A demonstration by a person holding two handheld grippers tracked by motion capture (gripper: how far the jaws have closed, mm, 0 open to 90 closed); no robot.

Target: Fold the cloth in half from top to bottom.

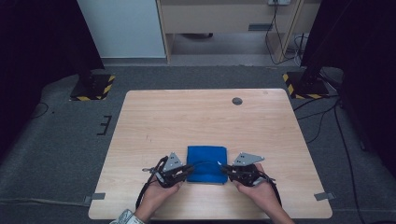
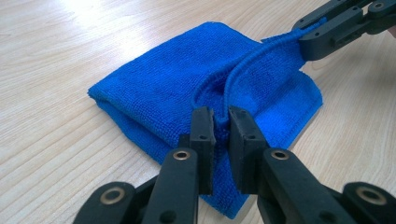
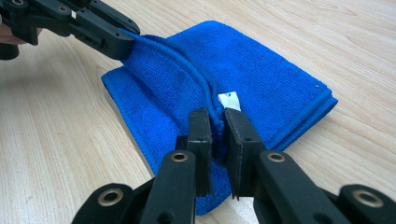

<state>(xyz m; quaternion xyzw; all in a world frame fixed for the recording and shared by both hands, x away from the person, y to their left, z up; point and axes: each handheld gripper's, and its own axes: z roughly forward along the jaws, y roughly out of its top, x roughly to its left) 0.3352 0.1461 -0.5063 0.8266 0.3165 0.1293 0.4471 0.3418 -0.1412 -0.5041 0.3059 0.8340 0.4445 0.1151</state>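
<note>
Cloth [image 1: 207,162]: one, blue, folded; two grippers, left [image 1: 186,171], right [image 1: 225,170], pinching hem.

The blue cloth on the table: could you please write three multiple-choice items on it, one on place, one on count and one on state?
1. Where does the blue cloth lie on the table?
A. near the person's edge
B. at the far edge
C. over the left edge

2. How many hand-held grippers grip the cloth?
A. none
B. one
C. two

3. What state is the cloth in?
A. spread out in one layer
B. folded in layers
C. rolled into a tube

Answers:
1 A, as the high view shows it near the front edge, between the two hands.
2 C, as the left hand-held gripper and the right hand-held gripper each pinch the hem of its top layer.
3 B, as stacked edges show along its sides.
</note>
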